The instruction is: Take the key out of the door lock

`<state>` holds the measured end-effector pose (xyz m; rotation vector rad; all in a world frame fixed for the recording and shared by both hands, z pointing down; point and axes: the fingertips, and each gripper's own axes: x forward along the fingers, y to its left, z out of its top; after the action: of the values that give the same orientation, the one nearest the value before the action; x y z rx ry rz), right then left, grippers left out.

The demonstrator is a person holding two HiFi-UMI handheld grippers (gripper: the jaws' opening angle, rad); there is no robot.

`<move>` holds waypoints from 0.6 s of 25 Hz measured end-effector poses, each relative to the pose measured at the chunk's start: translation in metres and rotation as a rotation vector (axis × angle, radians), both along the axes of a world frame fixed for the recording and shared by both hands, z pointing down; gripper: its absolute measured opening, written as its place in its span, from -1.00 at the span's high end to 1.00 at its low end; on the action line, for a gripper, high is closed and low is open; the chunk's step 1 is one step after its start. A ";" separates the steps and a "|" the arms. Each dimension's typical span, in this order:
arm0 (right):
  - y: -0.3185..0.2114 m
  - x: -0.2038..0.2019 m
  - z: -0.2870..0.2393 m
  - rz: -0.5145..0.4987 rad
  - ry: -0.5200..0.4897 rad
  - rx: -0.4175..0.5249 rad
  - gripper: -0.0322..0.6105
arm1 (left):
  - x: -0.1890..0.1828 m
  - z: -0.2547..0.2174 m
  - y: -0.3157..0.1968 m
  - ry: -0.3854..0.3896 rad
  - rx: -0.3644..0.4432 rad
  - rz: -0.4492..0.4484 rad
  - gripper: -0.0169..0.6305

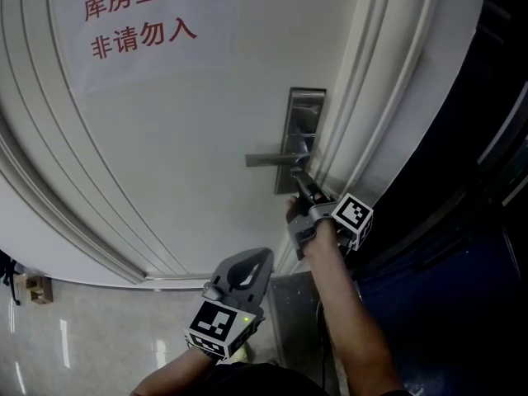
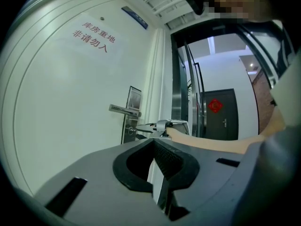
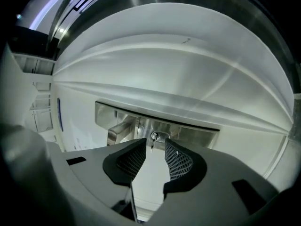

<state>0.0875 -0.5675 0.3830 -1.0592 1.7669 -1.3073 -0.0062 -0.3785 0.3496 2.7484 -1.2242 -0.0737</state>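
Observation:
A steel lock plate (image 1: pixel 304 114) with a lever handle (image 1: pixel 268 160) sits on the white door (image 1: pixel 181 139). In the right gripper view a small key (image 3: pixel 153 144) sticks out of the cylinder below the handle (image 3: pixel 120 128). My right gripper (image 3: pixel 155 148) is open, its two meshed pads (image 3: pixel 178 155) on either side of the key and apart from it. The head view shows this gripper (image 1: pixel 299 180) up against the lower plate, hiding the key. My left gripper (image 1: pixel 252 266) hangs low and back from the door, shut and empty; its own view shows its pads (image 2: pixel 164 157) together.
Red characters (image 1: pixel 136 15) are printed on the door's upper part. The door frame (image 1: pixel 363 122) runs just right of the lock, with dark glass panels (image 1: pixel 462 221) beyond it. A dark door (image 2: pixel 221 114) with a red ornament stands down the corridor. Pale floor tiles (image 1: pixel 82 337) lie below.

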 end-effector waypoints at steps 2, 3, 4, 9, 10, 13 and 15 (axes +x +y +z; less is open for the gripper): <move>-0.008 -0.004 0.000 -0.003 -0.022 -0.015 0.58 | -0.001 0.002 -0.002 0.001 -0.006 -0.003 0.93; -0.012 -0.006 0.001 -0.006 -0.036 -0.025 0.58 | -0.002 0.003 -0.002 0.001 -0.007 -0.005 0.93; -0.015 -0.006 0.003 -0.008 -0.051 -0.038 0.58 | -0.002 0.003 -0.003 0.001 -0.008 -0.006 0.93; -0.020 -0.006 0.001 -0.003 -0.101 -0.042 0.80 | -0.006 0.002 -0.006 0.003 -0.009 -0.014 0.93; -0.019 -0.007 -0.001 -0.004 -0.110 -0.040 0.81 | -0.007 0.002 -0.007 0.003 -0.011 -0.016 0.93; -0.018 -0.010 0.001 -0.016 -0.133 -0.043 0.81 | -0.006 0.004 -0.006 -0.002 -0.019 -0.023 0.93; -0.019 -0.009 0.002 -0.026 -0.133 -0.051 0.81 | -0.003 0.003 -0.008 -0.007 -0.021 -0.025 0.93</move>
<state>0.0781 -0.5862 0.3847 -0.9559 1.6616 -1.4120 -0.0095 -0.3868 0.3528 2.7183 -1.2546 -0.0531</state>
